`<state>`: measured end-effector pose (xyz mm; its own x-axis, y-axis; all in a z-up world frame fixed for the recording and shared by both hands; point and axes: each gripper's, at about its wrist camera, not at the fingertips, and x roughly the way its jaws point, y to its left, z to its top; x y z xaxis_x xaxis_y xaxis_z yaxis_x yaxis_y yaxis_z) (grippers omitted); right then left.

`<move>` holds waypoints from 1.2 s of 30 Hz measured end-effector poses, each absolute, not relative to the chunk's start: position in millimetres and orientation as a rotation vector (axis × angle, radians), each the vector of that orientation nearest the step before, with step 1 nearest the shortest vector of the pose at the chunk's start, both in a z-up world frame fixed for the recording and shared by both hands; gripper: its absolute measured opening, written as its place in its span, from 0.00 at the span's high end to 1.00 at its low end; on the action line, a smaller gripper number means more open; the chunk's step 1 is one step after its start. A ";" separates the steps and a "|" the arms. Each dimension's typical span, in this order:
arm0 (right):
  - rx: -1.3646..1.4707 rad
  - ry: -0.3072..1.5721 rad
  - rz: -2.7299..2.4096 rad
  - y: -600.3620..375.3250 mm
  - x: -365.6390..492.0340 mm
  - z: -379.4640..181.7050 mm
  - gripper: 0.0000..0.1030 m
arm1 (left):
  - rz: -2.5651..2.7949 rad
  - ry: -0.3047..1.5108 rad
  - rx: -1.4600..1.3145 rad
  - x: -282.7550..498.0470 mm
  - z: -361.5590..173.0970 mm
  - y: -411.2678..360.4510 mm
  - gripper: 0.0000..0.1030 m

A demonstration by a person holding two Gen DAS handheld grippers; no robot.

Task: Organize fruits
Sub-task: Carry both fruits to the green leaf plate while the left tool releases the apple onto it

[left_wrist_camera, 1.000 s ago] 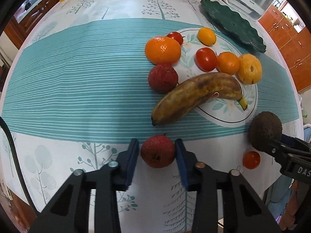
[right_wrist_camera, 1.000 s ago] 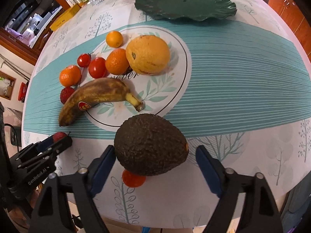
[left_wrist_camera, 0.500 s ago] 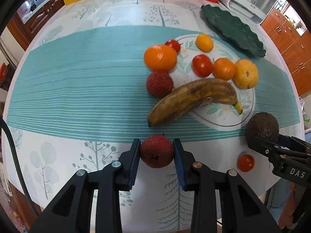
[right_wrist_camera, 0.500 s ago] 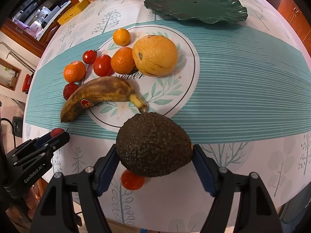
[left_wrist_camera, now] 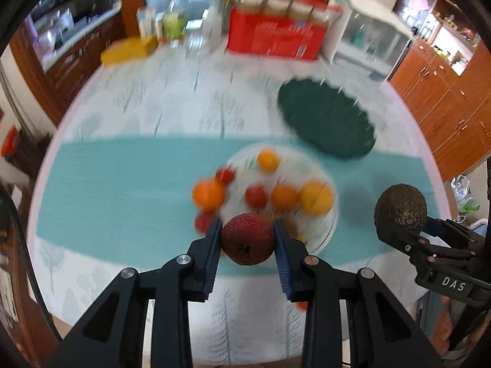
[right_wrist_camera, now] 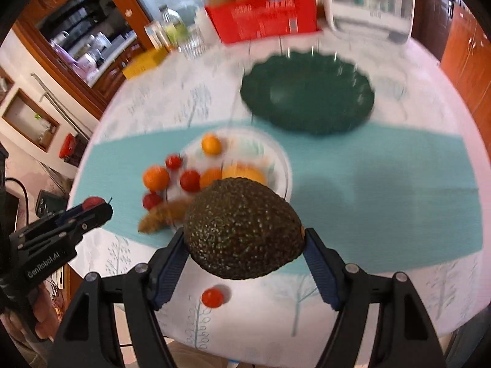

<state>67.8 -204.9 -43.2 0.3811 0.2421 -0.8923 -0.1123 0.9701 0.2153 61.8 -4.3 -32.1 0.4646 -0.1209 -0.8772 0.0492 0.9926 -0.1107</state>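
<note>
Both fruits have come up off the table [right_wrist_camera: 399,291]: the left gripper [left_wrist_camera: 247,242] pinches the red lychee [left_wrist_camera: 247,239], the right gripper [right_wrist_camera: 245,245] clamps the avocado [right_wrist_camera: 242,233], both above its near edge, probably bound for the green plate [right_wrist_camera: 307,98] beyond; one tomato [right_wrist_camera: 212,297] remains below.

- Two claws: left claw [left_wrist_camera: 248,239], right claw [right_wrist_camera: 244,239].
- One avocado [right_wrist_camera: 242,228].
- Two red bumpy-skinned fruits: one [left_wrist_camera: 248,239] off the surface, one [right_wrist_camera: 151,200] on it.
- Three tomatoes [right_wrist_camera: 212,297] [right_wrist_camera: 189,180] [right_wrist_camera: 174,161].
- Four orange or yellow round fruits [right_wrist_camera: 156,178] [right_wrist_camera: 211,144] [right_wrist_camera: 210,176] [right_wrist_camera: 244,171].
- One banana [right_wrist_camera: 162,216].
- Two plates: white [right_wrist_camera: 276,159], dark green [right_wrist_camera: 307,98].
- One red box [right_wrist_camera: 260,15] at the far edge.
</note>
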 end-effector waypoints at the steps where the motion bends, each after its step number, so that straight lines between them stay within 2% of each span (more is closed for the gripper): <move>1: 0.123 1.143 0.228 -210.7 73.4 -34.2 0.28 | -0.112 1.063 -0.064 66.4 -20.3 -9.9 0.69; 9: 0.090 1.034 0.193 -242.0 123.7 18.6 0.28 | -0.174 0.995 -0.026 118.6 46.0 -45.3 0.69; 16: 0.114 1.028 0.109 -259.8 184.8 10.6 0.28 | -0.220 0.983 0.045 193.2 53.7 -78.4 0.69; 26: 0.217 1.159 -0.026 -282.2 256.2 -71.7 0.28 | -0.320 1.152 0.018 298.3 -40.8 -113.1 0.69; 36: 0.191 1.284 -0.050 -277.9 271.3 -147.7 0.28 | -0.383 1.272 0.071 333.6 -137.2 -146.8 0.69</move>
<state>271.3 -277.9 -147.7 0.2846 0.0694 -0.9561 0.1436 0.9830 0.1140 333.6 -146.8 -137.2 0.2409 -0.2406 -0.9403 0.3182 0.9348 -0.1577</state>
